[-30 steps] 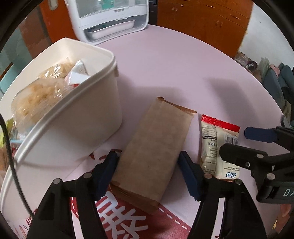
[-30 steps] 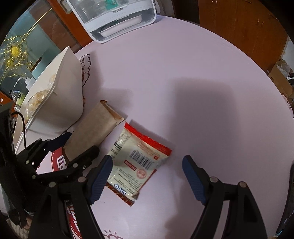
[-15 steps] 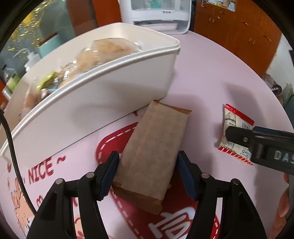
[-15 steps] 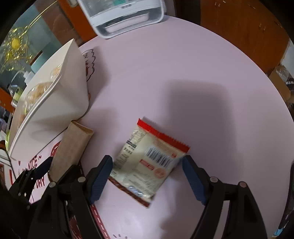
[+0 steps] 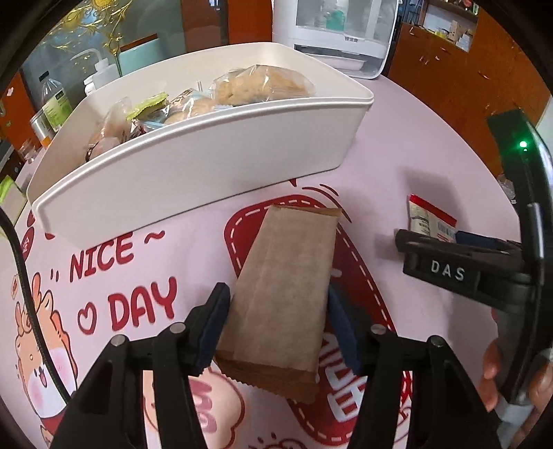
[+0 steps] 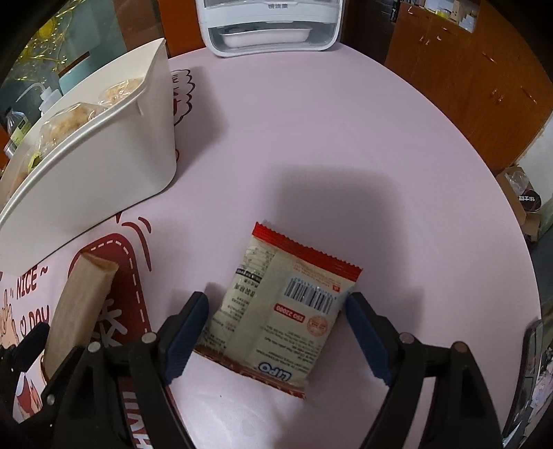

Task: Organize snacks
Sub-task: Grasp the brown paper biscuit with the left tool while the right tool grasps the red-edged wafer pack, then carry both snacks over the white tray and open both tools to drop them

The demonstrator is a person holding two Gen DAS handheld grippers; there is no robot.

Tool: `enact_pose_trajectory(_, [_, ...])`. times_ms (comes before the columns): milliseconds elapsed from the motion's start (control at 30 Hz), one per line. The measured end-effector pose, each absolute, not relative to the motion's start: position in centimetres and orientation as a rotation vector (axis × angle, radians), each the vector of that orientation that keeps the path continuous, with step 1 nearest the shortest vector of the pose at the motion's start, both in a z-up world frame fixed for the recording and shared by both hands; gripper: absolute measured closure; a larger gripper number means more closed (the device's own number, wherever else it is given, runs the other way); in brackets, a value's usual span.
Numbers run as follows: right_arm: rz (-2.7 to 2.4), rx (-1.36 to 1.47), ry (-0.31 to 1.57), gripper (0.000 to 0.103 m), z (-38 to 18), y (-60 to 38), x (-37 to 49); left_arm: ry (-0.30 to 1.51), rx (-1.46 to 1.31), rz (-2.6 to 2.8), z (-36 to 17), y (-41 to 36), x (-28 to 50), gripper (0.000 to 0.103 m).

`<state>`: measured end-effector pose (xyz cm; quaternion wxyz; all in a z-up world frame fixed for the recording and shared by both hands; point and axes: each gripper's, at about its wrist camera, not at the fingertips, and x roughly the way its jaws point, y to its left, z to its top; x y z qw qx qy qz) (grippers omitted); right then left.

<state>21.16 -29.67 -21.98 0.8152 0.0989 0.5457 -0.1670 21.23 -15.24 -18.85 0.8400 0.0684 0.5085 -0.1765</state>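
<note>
Left wrist view: left gripper [image 5: 278,323] closing around brown paper packet [image 5: 287,293], blue pads at both long edges, contact hard to confirm. Beyond, toward 11 o'clock, white bin [image 5: 193,172] holding clear bags of pale puffed snacks [image 5: 262,84] and small wrapped sweets [image 5: 148,107]. Right wrist view: right gripper [image 6: 276,331] open astride red-and-cream snack packet [image 6: 287,311] flat on pink table [image 6: 328,131]; white appliance [image 6: 269,24] at 12 o'clock, far edge.
</note>
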Motion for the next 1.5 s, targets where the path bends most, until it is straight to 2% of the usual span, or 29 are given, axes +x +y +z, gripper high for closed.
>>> enact_pose_trajectory(167, [-0.337,0.204,1.153,0.046,-21.3,-29.6,19.8,1.05,0.145,-0.376,-17.5,-13.8,18.7,0.047])
enact_pose_trajectory(300, [-0.313,0.219,1.144,0.052,-21.0,-29.5,19.0,1.037,0.147,-0.376,-17.0,-12.7,19.4,0.048])
enact_pose_trajectory(367, [-0.296,0.237,1.142,0.052,-20.8,-29.6,18.3,1.031,0.147,-0.377,-16.8,-12.2,19.6,0.052])
enact_pose_trajectory(433, [-0.291,0.243,1.128,0.052,-20.5,-29.6,17.6,1.034,0.145,-0.379,-16.6,-12.2,19.3,0.084])
enact_pose_trajectory(467, [-0.285,0.243,1.119,0.052,-20.2,-29.6,17.0,1.035,0.137,-0.384,-16.4,-12.1,19.2,0.095])
enact_pose_trajectory(667, [-0.267,0.25,1.094,0.052,-19.2,-29.8,15.6,1.084,0.132,-0.361,-17.9,-11.5,19.7,0.095])
enact_pose_trajectory(700, [-0.263,0.25,1.093,0.052,-19.1,-29.8,15.5,1.102,0.124,-0.378,-18.2,-11.4,19.9,0.09])
enact_pose_trajectory(767, [-0.258,0.251,1.084,0.053,-18.8,-29.7,15.0,1.13,0.088,-0.411,-18.7,-11.2,20.2,0.072])
enact_pose_trajectory(833, [-0.248,0.257,1.079,0.053,-18.5,-29.9,15.1,1.126,0.086,-0.418,-18.9,-11.1,20.2,0.037])
enact_pose_trajectory(900, [-0.244,0.254,1.074,0.053,-18.6,-30.0,15.7,1.108,0.089,-0.409,-19.0,-11.0,20.2,0.02])
enact_pose_trajectory(1200, [-0.195,0.257,1.078,0.053,-18.5,-29.5,15.9,1.189,0.107,-0.394,-21.4,-10.4,22.3,0.019])
enact_pose_trajectory(1367, [-0.173,0.257,1.079,0.053,-18.5,-29.2,16.1,1.168,0.155,-0.396,-21.6,-10.7,22.8,0.019])
enact_pose_trajectory(1400, [-0.169,0.26,1.081,0.053,-18.6,-29.2,16.1,1.16,0.179,-0.394,-21.6,-10.8,22.7,0.028])
enact_pose_trajectory(1433, [-0.165,0.261,1.082,0.053,-18.6,-29.1,16.2,1.145,0.212,-0.381,-21.6,-11.1,22.6,0.048])
enact_pose_trajectory(1500, [-0.159,0.266,1.084,0.053,-18.7,-29.1,16.2,1.151,0.224,-0.41,-21.3,-11.4,22.4,0.05])
